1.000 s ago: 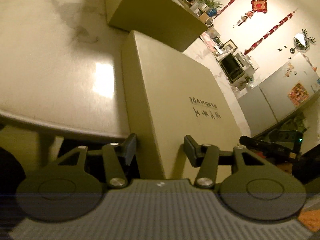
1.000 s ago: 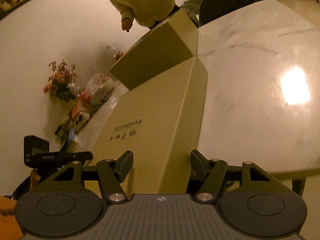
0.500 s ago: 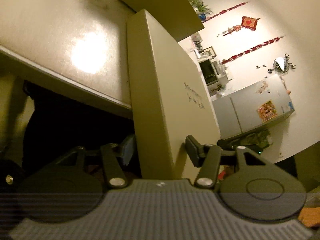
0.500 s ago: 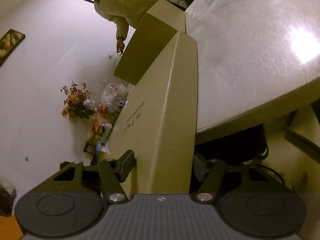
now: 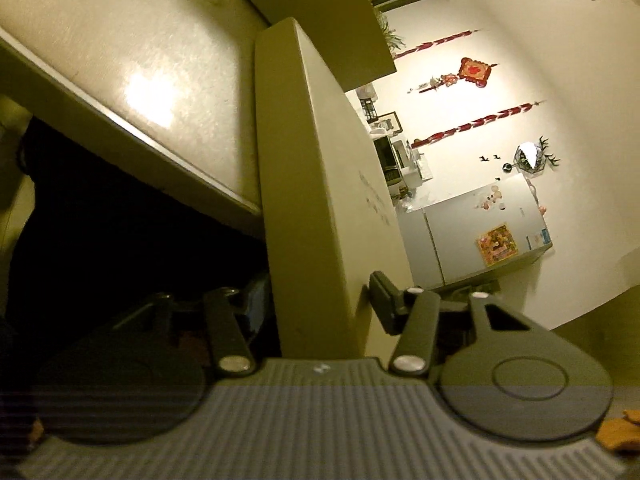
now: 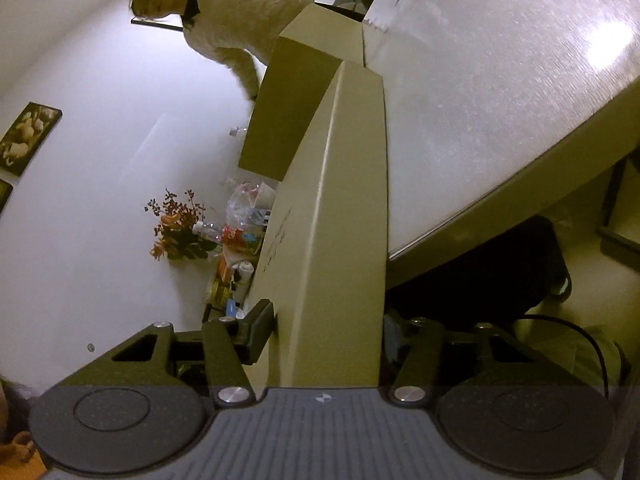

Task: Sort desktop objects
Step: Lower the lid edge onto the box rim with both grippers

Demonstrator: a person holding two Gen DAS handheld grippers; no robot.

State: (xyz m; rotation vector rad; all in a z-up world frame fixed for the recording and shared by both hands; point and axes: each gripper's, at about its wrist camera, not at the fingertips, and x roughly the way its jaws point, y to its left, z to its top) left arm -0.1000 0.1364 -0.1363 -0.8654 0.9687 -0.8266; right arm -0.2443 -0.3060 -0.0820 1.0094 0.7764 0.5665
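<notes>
Since the earlier frames both wrist views have rolled, so that the table [image 5: 132, 60] now runs steeply across each picture, and both grippers have dropped from above the flat box [image 5: 316, 184] to straddle its near overhanging edge; EARLIER frames showed its printed lid broadly, now only a sliver of lettering shows. The table carries the flat box, whose far end lies just beside a taller carton [image 6: 296, 104]; a person in a pale jacket [image 6: 248, 16] stands beyond it. The left gripper [image 5: 320, 304] stands part open around the box's thickness; its upper pad touches or nearly touches the lid, the lower finger is in shadow, so a firm clamp cannot be confirmed. The right gripper [image 6: 328, 328] is closing on the same edge; its upper pad lies against the lid, the lower pad is hidden in the dark beneath. Judgement: the step is a two-handed pinch prior to lifting; both tongs should seat evenly and close fully before any lift, and rise together, else the wide box may twist or slip.
</notes>
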